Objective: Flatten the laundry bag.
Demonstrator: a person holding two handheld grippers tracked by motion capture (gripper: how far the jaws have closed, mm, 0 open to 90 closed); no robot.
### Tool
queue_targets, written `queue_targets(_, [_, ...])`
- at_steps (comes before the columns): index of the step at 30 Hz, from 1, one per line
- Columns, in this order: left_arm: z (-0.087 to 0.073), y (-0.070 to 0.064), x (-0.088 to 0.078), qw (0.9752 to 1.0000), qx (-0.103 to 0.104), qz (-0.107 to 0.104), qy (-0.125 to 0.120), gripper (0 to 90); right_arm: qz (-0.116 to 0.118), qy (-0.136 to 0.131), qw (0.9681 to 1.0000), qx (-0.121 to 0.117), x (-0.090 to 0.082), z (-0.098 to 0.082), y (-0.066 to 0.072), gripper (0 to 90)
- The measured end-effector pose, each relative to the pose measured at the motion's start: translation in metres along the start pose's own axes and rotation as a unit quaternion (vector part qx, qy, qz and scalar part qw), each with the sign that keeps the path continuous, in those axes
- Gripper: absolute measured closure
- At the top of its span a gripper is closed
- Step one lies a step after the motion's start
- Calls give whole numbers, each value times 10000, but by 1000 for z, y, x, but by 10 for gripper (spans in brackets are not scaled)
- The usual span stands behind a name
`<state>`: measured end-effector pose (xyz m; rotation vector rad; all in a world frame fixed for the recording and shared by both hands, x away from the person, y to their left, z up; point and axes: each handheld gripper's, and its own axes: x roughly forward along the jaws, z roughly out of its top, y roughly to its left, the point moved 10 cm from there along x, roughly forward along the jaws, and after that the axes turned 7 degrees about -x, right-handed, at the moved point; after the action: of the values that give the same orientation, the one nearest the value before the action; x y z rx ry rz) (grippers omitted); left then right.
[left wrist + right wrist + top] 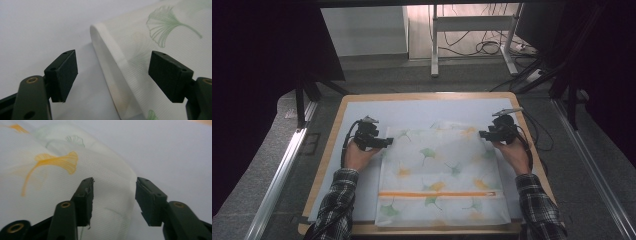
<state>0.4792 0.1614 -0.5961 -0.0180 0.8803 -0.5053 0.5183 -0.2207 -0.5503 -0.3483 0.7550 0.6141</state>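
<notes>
A: Starting nearest the camera, what are the arms doing?

B: Two forearms in plaid sleeves (536, 204) are coming in from the bottom edge of the high view, one on each side of the mesh bag (439, 175). They are angling slightly inward as they reach forward, and each hand is wrapping around a gripper body, with the jaws pointing toward the bag's far corners.

A: Where is the bag lying?

B: It is lying flat on the pale mat (362, 112) that covers the wooden table (329, 150). Its near edge is sitting at the table's front edge, with the orange zipper (437, 194) running across it close to that edge. It is white with green and orange leaf prints.

A: And the left gripper (384, 142)?

B: It is sitting at the bag's far left corner. In the left gripper view its jaws are standing wide apart, with the bag's rolled edge (110, 65) lying between them; neither pad is pressing on it.

A: The right gripper (484, 134)?

B: It is hovering at the far right corner. In the right gripper view its jaws are standing partly apart, with the bag's edge (117, 195) between them, and they are gripping nothing.
</notes>
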Motion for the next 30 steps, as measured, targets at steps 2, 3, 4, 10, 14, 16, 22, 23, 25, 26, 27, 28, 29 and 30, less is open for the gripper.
queue_targets(2, [-7, 0, 8, 9998, 139, 97, 102, 249, -6, 153, 9999, -35, 15, -8, 2, 447])
queue_targets(3, [-10, -1, 11, 9996, 208, 81, 168, 270, -19, 239, 9997, -58, 20, -12, 4, 446])
queue_targets(4, [-13, -3, 13, 9993, 272, 93, 228, 300, -18, 320, 9994, -112, 24, -16, 5, 447])
queue_targets(10, [-15, -11, 11, 9990, 414, 112, 136, 532, -202, 304, 9993, 25, 29, -27, 6, 638])
queue_targets(14, [-17, -23, 11, 9980, 618, -79, 100, 856, -52, 417, 9990, 156, 26, -29, 12, 879])
queue_targets(16, [-17, -24, 11, 9971, 747, 46, 106, 869, -158, 488, 9987, 17, 26, -29, 14, 886])
queue_targets(22, [-1, -22, -5, 9960, 831, 172, -283, 880, -222, 665, 9972, -263, 21, -26, 21, 888])
queue_targets(23, [5, -22, -12, 9952, 849, 231, -428, 881, -285, 591, 9975, -277, 18, -22, 19, 889])
queue_targets(25, [17, -22, -27, 9929, 888, 335, -718, 881, -375, 380, 9982, -259, 11, -14, 15, 889])
queue_targets(26, [27, -24, -40, 9903, 923, 354, -975, 881, -408, 223, 9986, -257, 5, -7, 13, 889])
queue_targets(27, [32, -26, -48, 9882, 946, 372, -1149, 881, -459, -5, 9987, -228, -5, 1, 11, 889])
queue_targets(28, [39, -29, -60, 9854, 1002, 368, -1329, 881, -491, -141, 9985, -219, -12, 7, 10, 889])
queue_targets(29, [45, -34, -73, 9815, 1078, 312, -1548, 880, -512, -339, 9980, -174, -22, 15, 10, 889])
queue_targets(30, [49, -38, -85, 9784, 1124, 268, -1713, 879, -504, -541, 9972, -144, -34, 22, 10, 889])
